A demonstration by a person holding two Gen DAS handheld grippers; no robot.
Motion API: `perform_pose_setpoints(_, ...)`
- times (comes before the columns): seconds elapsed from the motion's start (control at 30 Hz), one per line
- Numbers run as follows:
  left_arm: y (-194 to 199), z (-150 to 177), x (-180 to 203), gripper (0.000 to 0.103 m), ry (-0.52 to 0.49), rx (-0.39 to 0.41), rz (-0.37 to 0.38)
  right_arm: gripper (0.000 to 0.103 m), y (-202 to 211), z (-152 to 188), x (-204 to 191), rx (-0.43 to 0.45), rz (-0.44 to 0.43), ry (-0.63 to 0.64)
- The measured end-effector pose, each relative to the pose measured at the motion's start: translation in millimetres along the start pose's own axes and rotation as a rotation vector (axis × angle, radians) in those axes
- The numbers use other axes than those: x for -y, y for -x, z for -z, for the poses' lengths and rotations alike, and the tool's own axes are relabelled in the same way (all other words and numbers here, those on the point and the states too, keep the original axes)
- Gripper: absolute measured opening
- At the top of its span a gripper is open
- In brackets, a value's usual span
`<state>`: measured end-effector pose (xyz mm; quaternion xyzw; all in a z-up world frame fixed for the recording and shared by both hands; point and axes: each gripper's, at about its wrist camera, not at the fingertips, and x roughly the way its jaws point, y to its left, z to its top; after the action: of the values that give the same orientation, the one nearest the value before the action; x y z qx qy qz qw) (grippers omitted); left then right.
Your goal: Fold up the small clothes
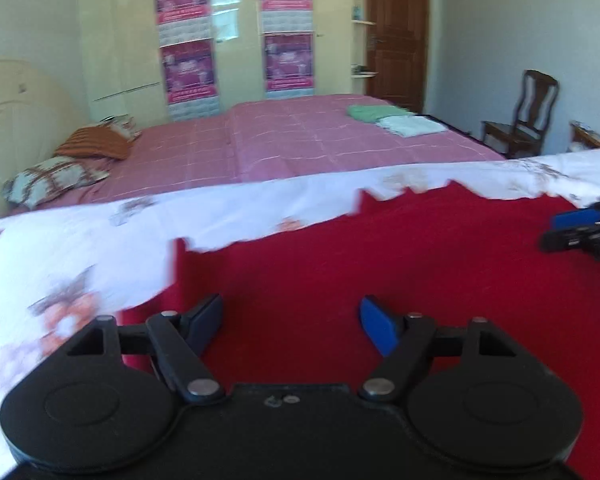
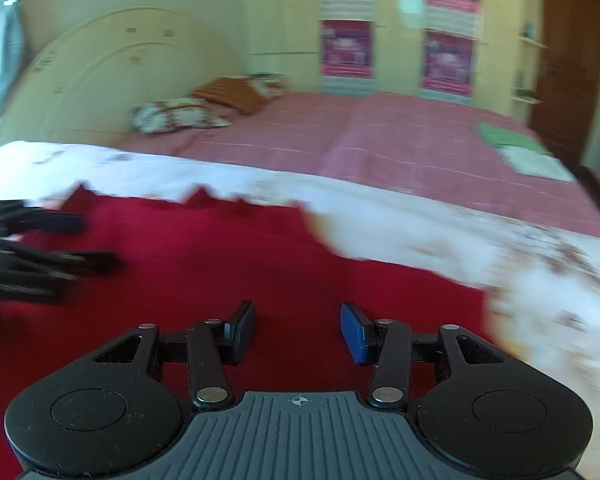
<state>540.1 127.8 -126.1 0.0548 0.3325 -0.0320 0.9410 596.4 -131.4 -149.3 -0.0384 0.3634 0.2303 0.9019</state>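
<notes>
— Where are the hands right now?

— Both sets of tongs hang tilted down over the red cloth (image 1: 380,248), side by side. The left tongs (image 1: 291,326) gape wide with nothing between the pads, only red fabric below them. The right tongs (image 2: 298,332) stand partly open, narrower than the left, and they too grip nothing.

— And the cloth itself?

— It lies flat on the white flowered sheet (image 1: 80,240), spread out broad, its long side running left to right across in front of both tongs. Its far edge looks jagged against the white, though the picture is blurred there.

— Anything past it?

— Beyond the red cloth is the pink bed (image 1: 300,140), with a folded green piece (image 1: 374,112) and a folded white piece (image 1: 412,125) lying together at its far right corner.
</notes>
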Motion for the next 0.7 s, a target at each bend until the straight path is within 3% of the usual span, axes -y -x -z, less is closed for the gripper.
perform_pose_setpoints(0.07, 5, 2, -6, 0.077, -0.013, 0.013, 0.011, 0.045, 7, 12, 24, 0.011, 0.001, -0.004)
perform_pose_setpoints(0.17, 25, -7, 4, 0.073, -0.002, 0.043, -0.045, 0.046, 16, 10, 19, 0.016, 0.017, 0.034)
perform_pose_setpoints(0.2, 38, -8, 12, 0.075, -0.002, 0.088, -0.021, 0.046, 25, 7, 13, 0.034, 0.030, 0.018)
perform_pose_setpoints(0.3, 64, -5, 48, 0.079, -0.053, 0.149, 0.050, 0.046, 58, 8, -13, 0.104, -0.081, -0.007)
perform_pose_setpoints(0.4, 60, 10, 78, 0.080, -0.105, 0.103, 0.111, 0.046, 59, 24, -52, 0.042, -0.156, 0.081)
perform_pose_setpoints(0.47, 52, 26, 83, 0.079, -0.161, 0.045, 0.079, 0.046, 51, 38, -66, -0.012, -0.163, 0.122)
perform_pose_setpoints(0.53, 58, 44, 63, 0.085, -0.095, 0.068, 0.088, 0.046, 55, 51, -63, 0.012, -0.127, 0.160)
perform_pose_setpoints(0.63, 72, 59, 28, 0.085, -0.009, 0.053, 0.035, 0.046, 72, 63, -32, 0.006, -0.059, 0.102)
perform_pose_setpoints(0.7, 85, 60, 22, 0.083, 0.048, 0.046, 0.028, 0.046, 83, 69, -20, 0.003, -0.069, 0.074)
